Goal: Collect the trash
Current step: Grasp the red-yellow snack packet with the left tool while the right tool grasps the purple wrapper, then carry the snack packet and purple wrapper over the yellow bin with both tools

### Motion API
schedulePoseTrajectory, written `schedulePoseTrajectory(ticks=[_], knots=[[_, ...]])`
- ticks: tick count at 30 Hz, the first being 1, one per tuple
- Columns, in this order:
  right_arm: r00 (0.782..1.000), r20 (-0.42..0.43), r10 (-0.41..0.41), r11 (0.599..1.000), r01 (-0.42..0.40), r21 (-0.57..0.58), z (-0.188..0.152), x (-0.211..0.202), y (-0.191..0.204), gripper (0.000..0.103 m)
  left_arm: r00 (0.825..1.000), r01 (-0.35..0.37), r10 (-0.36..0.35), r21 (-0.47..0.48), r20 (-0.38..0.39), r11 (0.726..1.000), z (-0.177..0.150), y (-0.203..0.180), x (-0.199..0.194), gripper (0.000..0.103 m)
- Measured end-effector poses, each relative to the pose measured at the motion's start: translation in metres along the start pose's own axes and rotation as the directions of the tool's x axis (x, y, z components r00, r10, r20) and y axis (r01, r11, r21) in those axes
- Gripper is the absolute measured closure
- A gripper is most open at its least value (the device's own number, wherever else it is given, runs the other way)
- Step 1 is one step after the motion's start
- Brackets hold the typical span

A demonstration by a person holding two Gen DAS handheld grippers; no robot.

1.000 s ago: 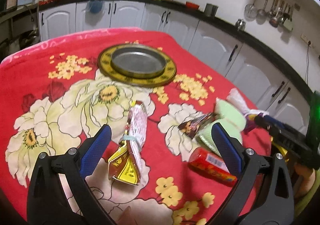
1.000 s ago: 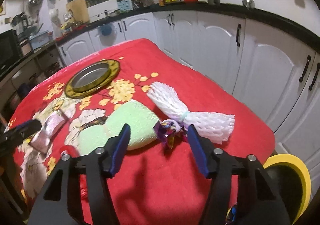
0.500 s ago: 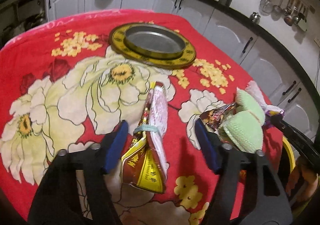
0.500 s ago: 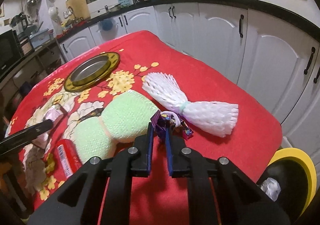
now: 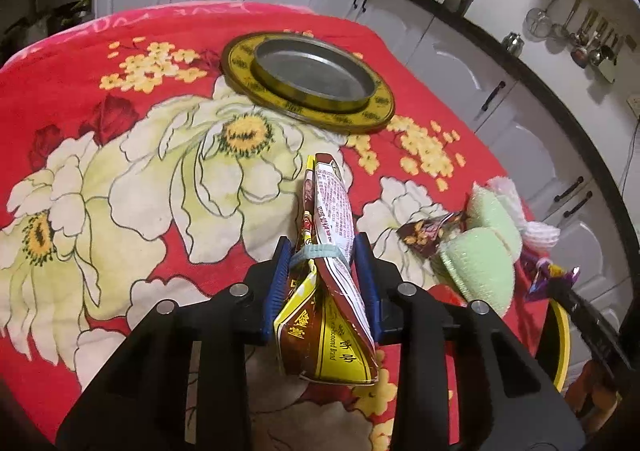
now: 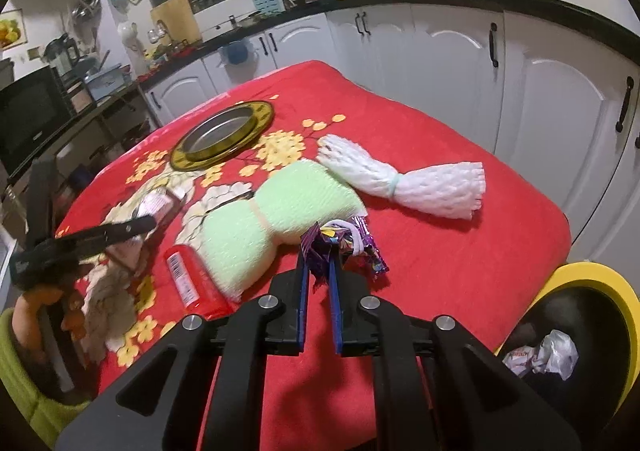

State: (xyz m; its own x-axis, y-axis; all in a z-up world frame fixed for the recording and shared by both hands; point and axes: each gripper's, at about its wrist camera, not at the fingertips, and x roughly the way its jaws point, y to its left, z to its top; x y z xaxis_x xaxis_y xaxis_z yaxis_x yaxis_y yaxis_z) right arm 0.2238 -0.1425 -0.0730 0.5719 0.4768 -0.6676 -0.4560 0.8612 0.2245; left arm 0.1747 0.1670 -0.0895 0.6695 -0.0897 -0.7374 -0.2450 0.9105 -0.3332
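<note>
A banded snack-wrapper bundle (image 5: 332, 251), red, yellow and white, lies on the red flowered cloth (image 5: 100, 91). My left gripper (image 5: 323, 253) is closing on it, and both blue pads touch it at the band. My right gripper (image 6: 318, 265) is shut on a purple crumpled wrapper (image 6: 352, 241), held just above the cloth beside the green foam net (image 6: 280, 207). In the left wrist view that purple wrapper (image 5: 548, 277) shows at the far right. The left gripper's arm (image 6: 120, 231) shows at the left of the right wrist view.
A white foam net (image 6: 404, 179), a red packet (image 6: 192, 279) and a brown wrapper (image 5: 428, 229) lie on the cloth. A yellow-rimmed metal plate (image 5: 312, 79) sits further back. A yellow-rimmed black bin (image 6: 592, 275) holding crumpled wrappers stands below the table's right edge. White cabinets surround the table.
The left jaws came in from wide apart to touch the wrapper bundle. The right jaws shut on the purple wrapper and drew it away from the white net.
</note>
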Motion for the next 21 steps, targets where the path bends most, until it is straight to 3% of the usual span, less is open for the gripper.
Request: schedulePoseTrajectory(ticks=[9, 21], knots=[[0.999, 0.028, 0.037, 0.999, -0.036, -0.023, -0.008, -0.023, 0.006, 0.094, 0.996, 0.054, -0.056, 0.031, 0.07, 0.998, 0.006, -0.021, -0.024, 0.077], [0.996, 0.084, 0.026, 0.999, -0.024, -0.031, -0.01, -0.057, 0.0, 0.094, 0.98, 0.145, -0.162, 0.137, 0.116, 0.98, -0.004, -0.069, -0.05, 0.077]])
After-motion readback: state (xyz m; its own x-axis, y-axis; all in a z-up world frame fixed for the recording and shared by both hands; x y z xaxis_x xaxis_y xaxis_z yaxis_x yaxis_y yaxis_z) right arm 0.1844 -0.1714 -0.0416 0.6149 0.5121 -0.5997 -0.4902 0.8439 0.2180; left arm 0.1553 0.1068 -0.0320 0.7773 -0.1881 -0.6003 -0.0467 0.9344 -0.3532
